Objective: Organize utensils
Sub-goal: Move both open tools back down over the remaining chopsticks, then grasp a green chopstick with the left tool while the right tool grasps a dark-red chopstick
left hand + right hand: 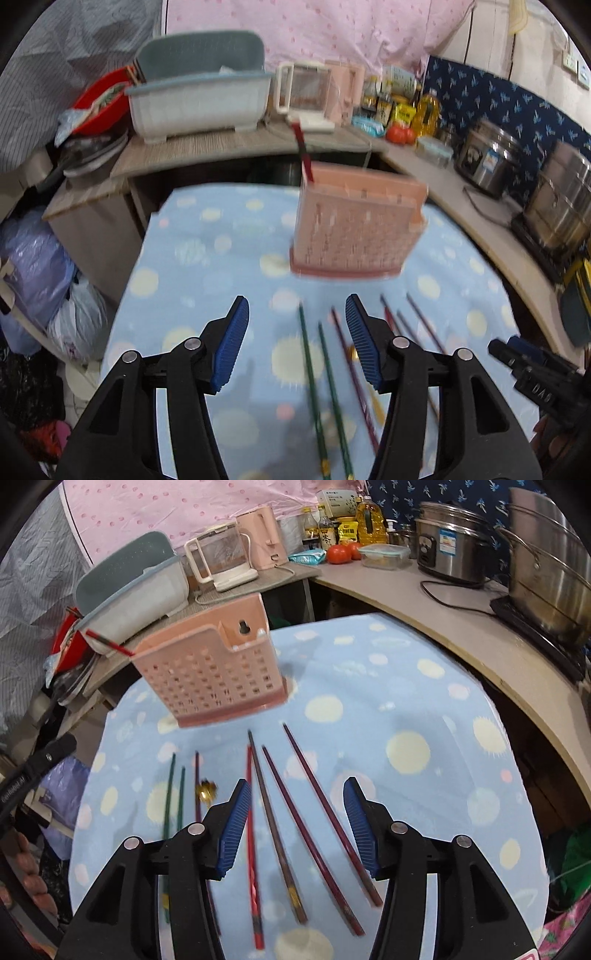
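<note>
Chopsticks lie loose on the tabletop (424,716), which is covered in a blue dotted cloth, fanned out just in front of the pink perforated holder (210,672), and one red chopstick (109,642) already stands in the holder's left corner. Both claws are spread and hold nothing: the right claw (297,825) hovers over the red and dark brown chopsticks (275,834), the left claw (297,343) over the green pair (317,376). The step in hand looks like picking the next stick, most likely with the right claw. To do it well, I would drop onto a single stick near its thicker end, where the sticks spread apart, close squarely across it, then lift and tip it upright before lowering it into the holder's open top. The bright red stick (253,849) lies close beside a brown one, so a careless pinch may catch both or roll one away. A small gold object (207,790) rests among the left sticks; what it is cannot be told. Behind stand a kettle (218,557), a grey tub (136,590), tomatoes (341,552) and steel pots (546,554), well clear of the work.
</note>
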### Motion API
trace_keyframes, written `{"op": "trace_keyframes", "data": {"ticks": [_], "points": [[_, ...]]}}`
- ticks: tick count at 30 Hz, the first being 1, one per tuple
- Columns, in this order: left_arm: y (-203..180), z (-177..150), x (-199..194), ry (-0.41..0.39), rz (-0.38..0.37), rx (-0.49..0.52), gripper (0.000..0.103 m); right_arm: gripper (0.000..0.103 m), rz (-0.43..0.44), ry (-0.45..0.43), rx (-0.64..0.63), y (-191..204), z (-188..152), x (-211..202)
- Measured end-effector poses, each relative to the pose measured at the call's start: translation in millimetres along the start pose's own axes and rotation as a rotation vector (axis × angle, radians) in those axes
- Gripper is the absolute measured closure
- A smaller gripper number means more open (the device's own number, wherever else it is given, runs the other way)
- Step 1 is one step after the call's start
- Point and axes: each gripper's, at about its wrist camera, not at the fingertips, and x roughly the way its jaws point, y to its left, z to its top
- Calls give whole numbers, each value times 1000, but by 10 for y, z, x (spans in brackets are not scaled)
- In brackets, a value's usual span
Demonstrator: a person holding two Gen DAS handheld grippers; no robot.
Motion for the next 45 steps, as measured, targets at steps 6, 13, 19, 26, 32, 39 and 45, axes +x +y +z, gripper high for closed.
{"op": "trace_keyframes", "data": {"ticks": [6, 13, 19, 26, 32, 39, 45], "points": [[10, -618, 159, 122, 4, 18, 51, 52, -23, 40, 29, -236, -474, 101], [-51, -1074, 236, 198, -4, 46, 51, 56, -55, 67, 39, -410, -773, 211], [-101, -1287, 274, 230, 4, 68, 51, 67, -63, 68, 38, -485, -841, 305], [-88, -1344, 278, 240, 2, 60, 51, 79, -57, 75, 39, -543, -869, 396], [-50, -1405, 305, 254, -10, 45, 52, 86, -60, 74, 28, -548, -914, 392], [-102, -1426, 297, 251, -15, 66, 57, 90, -58, 77, 22, -533, -950, 376], [-170, -1451, 283, 252, -34, 93, 80, 91, -59, 79, 8, -480, -989, 365]]}}
